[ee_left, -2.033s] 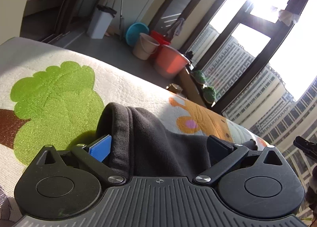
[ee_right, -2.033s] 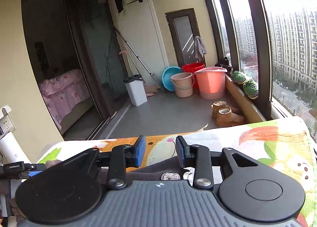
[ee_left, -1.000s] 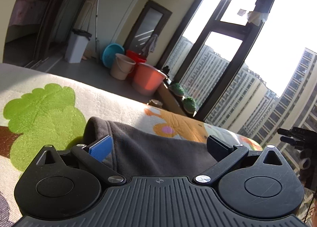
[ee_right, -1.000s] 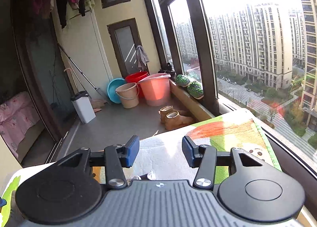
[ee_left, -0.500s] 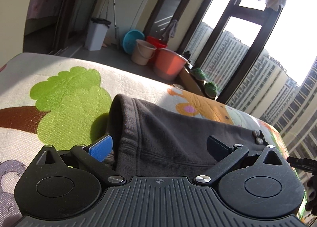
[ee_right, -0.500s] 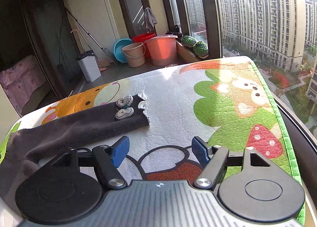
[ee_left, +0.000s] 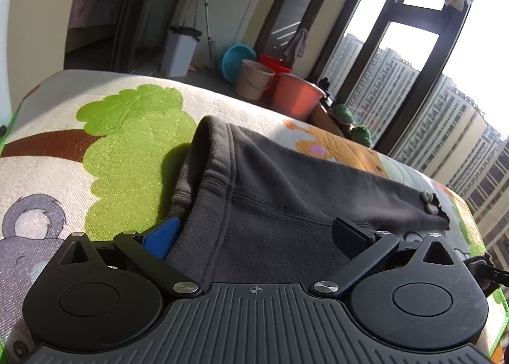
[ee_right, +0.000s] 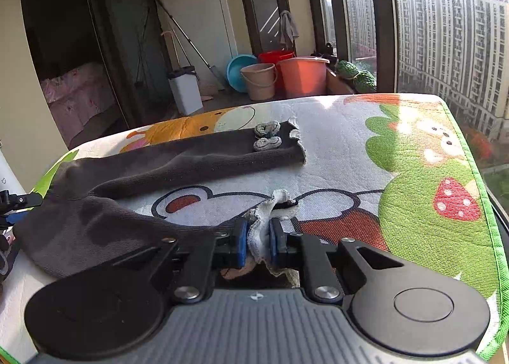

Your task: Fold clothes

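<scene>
On the cartoon play mat (ee_right: 413, 173), your right gripper (ee_right: 257, 241) has just pinched shut on the near pant-leg cuff (ee_right: 259, 230) of the gray pants (ee_right: 95, 224), while your left gripper (ee_left: 254, 233) stays wide open around the waistband (ee_left: 219, 173), so you can fold now.

A soft cartoon-printed play mat (ee_right: 413, 205) covers the work surface; its green-trimmed right edge runs beside the tall dark-framed window (ee_right: 381, 23), which looks out on pale high-rise apartment blocks (ee_right: 451, 39). On the grey floor past the mat's far edge, an orange plastic tub (ee_right: 302, 76), a beige plastic bucket (ee_right: 259, 80), a red plastic basin (ee_right: 275, 55) and a round blue plastic basin (ee_right: 238, 69) stand bunched together. To their left is a white lidded bin (ee_right: 184, 88) with a long-handled mop (ee_right: 187, 39) leaning against the wall behind it. Two green knobbly cushions (ee_right: 356, 73) rest on the window ledge. A grey cloth (ee_right: 288, 28) hangs on the dark-framed glass door (ee_right: 264, 10).
</scene>
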`<state>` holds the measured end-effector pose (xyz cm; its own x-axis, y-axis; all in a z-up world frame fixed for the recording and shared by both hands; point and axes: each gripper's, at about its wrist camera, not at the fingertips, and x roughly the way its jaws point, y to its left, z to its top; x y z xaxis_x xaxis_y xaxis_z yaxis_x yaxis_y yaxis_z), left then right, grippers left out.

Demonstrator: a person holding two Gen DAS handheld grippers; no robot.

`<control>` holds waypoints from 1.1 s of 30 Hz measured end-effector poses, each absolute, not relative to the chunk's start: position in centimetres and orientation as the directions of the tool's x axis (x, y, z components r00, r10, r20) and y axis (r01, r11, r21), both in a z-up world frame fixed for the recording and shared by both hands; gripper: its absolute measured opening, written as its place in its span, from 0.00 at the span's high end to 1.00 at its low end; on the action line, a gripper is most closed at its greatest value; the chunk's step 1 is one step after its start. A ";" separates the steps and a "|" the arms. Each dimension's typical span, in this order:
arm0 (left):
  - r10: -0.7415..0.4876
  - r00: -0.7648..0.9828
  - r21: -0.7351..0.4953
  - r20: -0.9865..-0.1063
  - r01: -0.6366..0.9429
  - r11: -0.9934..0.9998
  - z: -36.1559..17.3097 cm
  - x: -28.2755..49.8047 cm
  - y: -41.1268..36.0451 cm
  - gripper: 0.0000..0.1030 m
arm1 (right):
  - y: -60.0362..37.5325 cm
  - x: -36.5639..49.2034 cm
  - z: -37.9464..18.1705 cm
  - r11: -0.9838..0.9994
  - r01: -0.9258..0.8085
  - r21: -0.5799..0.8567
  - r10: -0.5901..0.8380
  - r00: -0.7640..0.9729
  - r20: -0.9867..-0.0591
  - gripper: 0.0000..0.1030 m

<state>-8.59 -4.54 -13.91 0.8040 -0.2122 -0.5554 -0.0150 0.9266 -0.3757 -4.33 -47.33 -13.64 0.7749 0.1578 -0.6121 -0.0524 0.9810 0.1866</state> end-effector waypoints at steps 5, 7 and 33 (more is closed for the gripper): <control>-0.171 0.813 -0.356 -0.557 -0.048 0.933 -14.0 -8.9 -4.4 0.00 | -47.0 -1.0 -12.5 0.992 -0.061 0.108 0.114 0.790 -0.602 0.87; -0.155 0.816 -0.348 -0.557 -0.060 0.936 -13.9 -9.2 -4.4 0.00 | -47.2 -0.1 -13.3 0.996 -0.043 0.077 0.082 0.775 -0.627 0.86; -0.193 0.804 -0.216 -0.562 0.082 0.973 -4.4 -25.1 -16.2 0.00 | -37.3 -17.4 -7.9 0.979 -0.087 0.185 0.176 0.818 -0.548 0.00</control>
